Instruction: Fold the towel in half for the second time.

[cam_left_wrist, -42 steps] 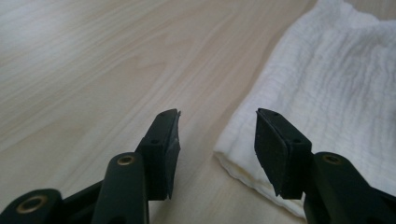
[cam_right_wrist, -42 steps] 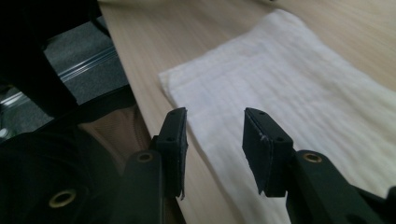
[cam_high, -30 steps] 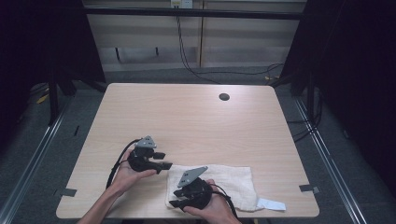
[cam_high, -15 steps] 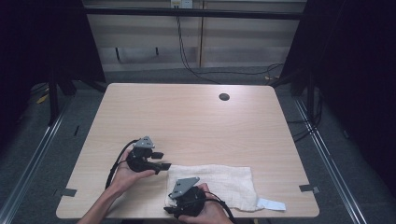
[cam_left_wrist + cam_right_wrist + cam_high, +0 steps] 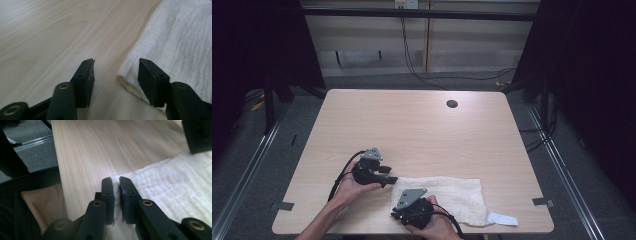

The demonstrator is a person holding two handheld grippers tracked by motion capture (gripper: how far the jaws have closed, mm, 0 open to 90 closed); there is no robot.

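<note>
The towel (image 5: 447,197) is white with a fine ribbed weave and a plain white label (image 5: 503,218) at one corner. The table (image 5: 412,130) is pale beige wood with long straight grain lines and a small dark round hole (image 5: 452,104). Both grippers are black, each topped by a grey plate, with brass-coloured rivets on the jaws. The floor (image 5: 257,165) is dark grey.

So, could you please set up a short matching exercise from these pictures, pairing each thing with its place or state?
Things:
1. left gripper
2. right gripper
3. white towel
4. dark round hole

Place or state:
A. far side of the table, right of middle
B. fingers pinched on the cloth's edge
C. lying flat near the table's front edge
D. fingers apart, either side of the cloth's corner

Pairs: 1-D, 2-B, 3-C, 4-A
</note>
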